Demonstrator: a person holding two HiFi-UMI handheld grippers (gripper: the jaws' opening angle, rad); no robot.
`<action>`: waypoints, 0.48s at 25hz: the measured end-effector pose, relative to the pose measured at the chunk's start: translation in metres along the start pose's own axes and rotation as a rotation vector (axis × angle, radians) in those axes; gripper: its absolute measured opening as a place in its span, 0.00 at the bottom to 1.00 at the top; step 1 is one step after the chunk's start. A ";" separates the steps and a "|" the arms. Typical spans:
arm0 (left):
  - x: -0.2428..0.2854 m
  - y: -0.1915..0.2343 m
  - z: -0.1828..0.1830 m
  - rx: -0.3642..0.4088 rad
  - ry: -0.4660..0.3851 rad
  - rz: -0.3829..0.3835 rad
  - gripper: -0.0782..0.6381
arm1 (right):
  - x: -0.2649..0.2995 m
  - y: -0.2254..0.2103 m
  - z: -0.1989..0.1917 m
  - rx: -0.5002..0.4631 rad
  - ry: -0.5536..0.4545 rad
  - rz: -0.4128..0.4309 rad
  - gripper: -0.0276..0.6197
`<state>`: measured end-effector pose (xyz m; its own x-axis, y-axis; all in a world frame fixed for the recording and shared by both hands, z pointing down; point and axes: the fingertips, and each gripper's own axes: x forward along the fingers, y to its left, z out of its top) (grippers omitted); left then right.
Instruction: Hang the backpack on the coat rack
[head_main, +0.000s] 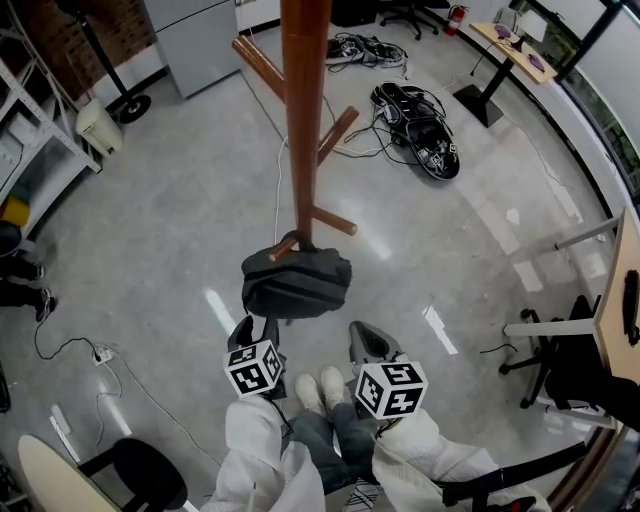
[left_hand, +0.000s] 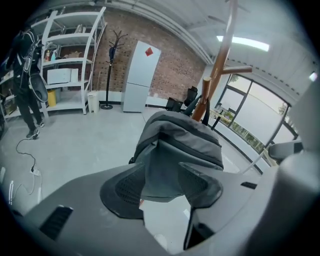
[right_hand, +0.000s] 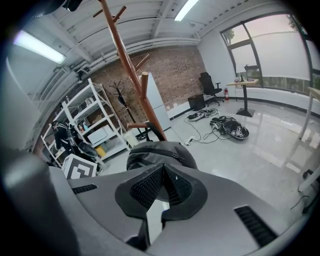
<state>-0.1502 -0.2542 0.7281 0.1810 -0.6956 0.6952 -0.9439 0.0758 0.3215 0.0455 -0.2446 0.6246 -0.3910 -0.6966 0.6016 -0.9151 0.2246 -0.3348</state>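
Observation:
A dark grey backpack (head_main: 297, 283) hangs by its top from a low peg (head_main: 283, 248) of the brown wooden coat rack (head_main: 303, 120). My left gripper (head_main: 255, 328) sits just under and in front of it. In the left gripper view the backpack (left_hand: 180, 145) fills the space ahead, and my left gripper (left_hand: 162, 182) stands open; the bag's lower fabric shows between the wide-apart fingers, pads clear of it. My right gripper (head_main: 368, 340) is beside the bag on the right. In the right gripper view the backpack (right_hand: 160, 152) lies just beyond my right gripper (right_hand: 162, 172), shut and empty.
A black bag with tangled cables (head_main: 420, 130) lies on the floor beyond the rack. A desk (head_main: 620, 290) and a dark office chair (head_main: 570, 370) stand at the right, white shelving (head_main: 40, 150) at the left. A person (left_hand: 27, 90) stands by the shelves. A cord with a power strip (head_main: 100, 355) runs along the floor.

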 end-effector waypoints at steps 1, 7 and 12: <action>-0.004 -0.003 0.000 0.007 -0.005 -0.001 0.36 | -0.002 0.001 0.000 -0.002 -0.004 0.004 0.06; -0.036 -0.031 0.009 0.013 -0.065 -0.044 0.36 | -0.011 0.010 0.003 -0.015 -0.023 0.026 0.06; -0.062 -0.058 0.013 0.047 -0.102 -0.094 0.36 | -0.020 0.018 0.004 -0.028 -0.035 0.041 0.06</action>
<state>-0.1097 -0.2246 0.6581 0.2427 -0.7670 0.5939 -0.9363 -0.0251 0.3503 0.0376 -0.2294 0.6038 -0.4246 -0.7101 0.5616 -0.9011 0.2715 -0.3380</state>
